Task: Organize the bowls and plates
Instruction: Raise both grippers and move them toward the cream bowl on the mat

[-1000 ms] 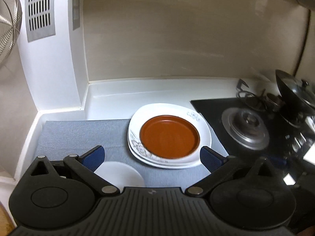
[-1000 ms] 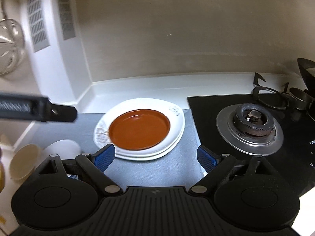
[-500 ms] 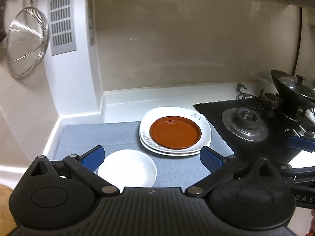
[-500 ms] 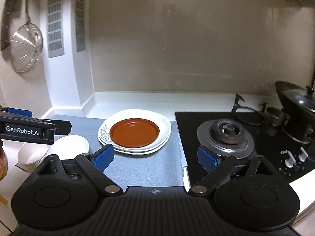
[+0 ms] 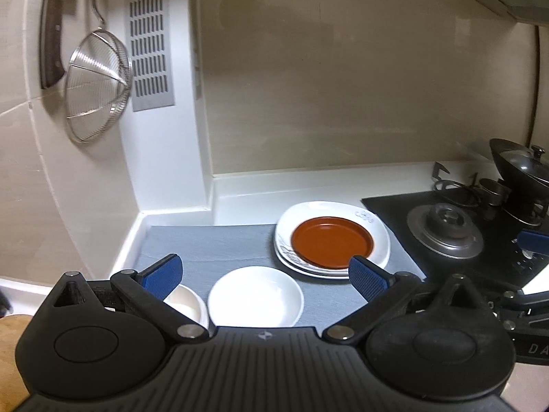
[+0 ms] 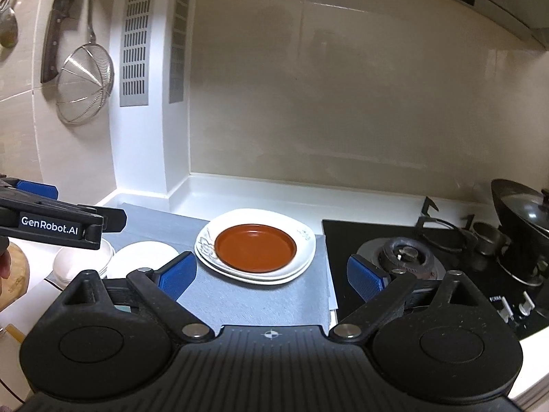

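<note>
Left claw (image 5: 264,276) and right claw (image 6: 271,274) both hang spread wide, side by side, gripping nothing.

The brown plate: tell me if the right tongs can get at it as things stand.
Probably yes. The right tongs are open and empty, and the brown plate lies uncovered atop the white plates just ahead, nothing between.

Dim warm light, fisheye-bent edges

Both wrist views look forward over the counter, sharing the stacked plates (image 5: 332,240) (image 6: 255,245).
</note>
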`<state>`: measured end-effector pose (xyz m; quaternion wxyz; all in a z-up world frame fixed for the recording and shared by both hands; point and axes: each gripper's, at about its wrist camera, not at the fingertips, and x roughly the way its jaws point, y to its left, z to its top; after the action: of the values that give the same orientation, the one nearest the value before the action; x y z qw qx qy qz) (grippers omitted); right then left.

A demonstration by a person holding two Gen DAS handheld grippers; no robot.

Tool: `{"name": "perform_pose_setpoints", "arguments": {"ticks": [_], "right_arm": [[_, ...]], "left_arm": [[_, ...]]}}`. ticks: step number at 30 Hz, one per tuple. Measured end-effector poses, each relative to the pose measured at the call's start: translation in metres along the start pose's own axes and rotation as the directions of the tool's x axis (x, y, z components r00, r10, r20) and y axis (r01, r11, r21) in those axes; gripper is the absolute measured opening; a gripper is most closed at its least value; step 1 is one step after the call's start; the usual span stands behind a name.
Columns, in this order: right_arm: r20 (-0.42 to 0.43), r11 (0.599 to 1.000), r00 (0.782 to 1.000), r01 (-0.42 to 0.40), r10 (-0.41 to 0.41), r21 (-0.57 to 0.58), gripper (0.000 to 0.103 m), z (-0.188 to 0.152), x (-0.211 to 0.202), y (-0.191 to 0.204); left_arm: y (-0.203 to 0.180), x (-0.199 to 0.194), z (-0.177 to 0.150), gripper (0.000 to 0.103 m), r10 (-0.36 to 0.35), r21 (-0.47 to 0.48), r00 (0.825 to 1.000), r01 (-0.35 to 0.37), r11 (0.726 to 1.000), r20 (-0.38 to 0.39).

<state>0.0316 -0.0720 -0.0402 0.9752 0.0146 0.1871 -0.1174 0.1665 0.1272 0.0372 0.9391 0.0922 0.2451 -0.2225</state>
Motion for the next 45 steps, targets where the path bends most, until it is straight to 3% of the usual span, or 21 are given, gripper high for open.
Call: {"name": "perform_pose_setpoints", "arguments": {"ticks": [11,29,38,45], "right_arm": [[0.013,0.999,0.999,-0.035,0.035,-0.029,0.097,0.006,0.001,0.015],[-0.007,0.996,0.997,-0.08,0.08,-0.046,0.097,0.008,0.012,0.024],[-0.021,0.988,0.99,-0.141,0.14,-0.067,0.097,0.009,0.022,0.038],[-0.024,0.975,0.978,-0.209,0.207,-0.072,0.097,0.014,0.029,0.043]], "left_arm": [[0.016,-0.009,0.0,0.103,0.053,-0.009,0.998,-0.053,0.999,0.03],[0.03,-0.008,-0.005,0.103,0.109,-0.047,0.994,-0.11,0.993,-0.019],[0.05,-0.009,-0.014,0.103,0.172,-0.077,0.983,-0.177,0.981,-0.066],[0.07,-0.013,-0.02,0.103,0.244,-0.102,0.963,-0.256,0.961,-0.111]]}}
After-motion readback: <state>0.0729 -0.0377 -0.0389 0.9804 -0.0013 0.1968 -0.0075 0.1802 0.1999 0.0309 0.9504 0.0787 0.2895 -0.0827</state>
